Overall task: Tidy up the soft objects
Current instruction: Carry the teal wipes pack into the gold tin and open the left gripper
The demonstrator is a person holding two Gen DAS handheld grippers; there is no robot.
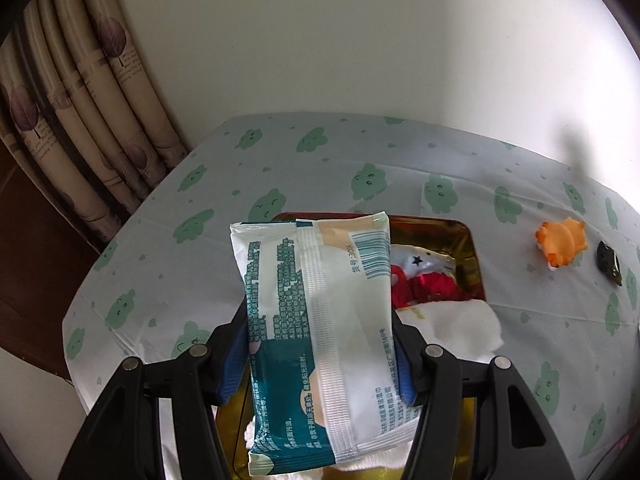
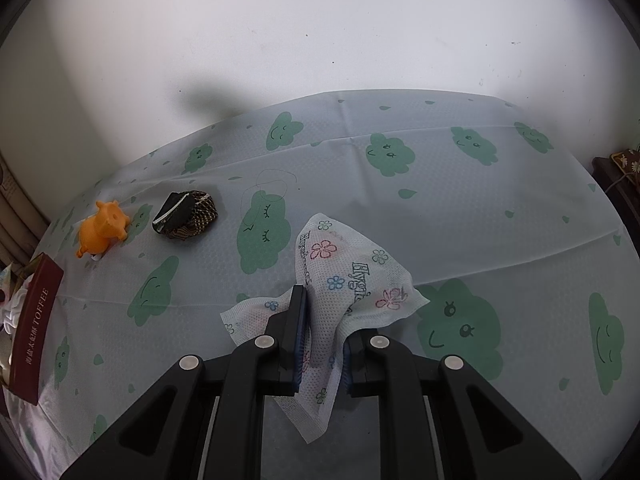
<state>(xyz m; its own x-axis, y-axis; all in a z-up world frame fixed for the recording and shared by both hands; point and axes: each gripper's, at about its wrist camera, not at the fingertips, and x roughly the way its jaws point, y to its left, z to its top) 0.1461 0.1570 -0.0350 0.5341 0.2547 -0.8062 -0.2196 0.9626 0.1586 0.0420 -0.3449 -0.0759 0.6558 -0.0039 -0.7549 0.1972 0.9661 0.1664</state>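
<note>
Left gripper jaws clench the wipes pack above the gold tin at frame centre, evidently for stowing, while right gripper jaws grasp the printed cloth.

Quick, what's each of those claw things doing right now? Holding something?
Left gripper: closed on a wet wipes pack, above the gold tin.
Right gripper: closed on a flower-print cloth.

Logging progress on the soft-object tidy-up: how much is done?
Done: white and red soft items lie in the gold-lined tin. In hand: left tongs hold a wipes packet; right tongs a flowered cloth. Left: orange toy, dark pouch.
</note>
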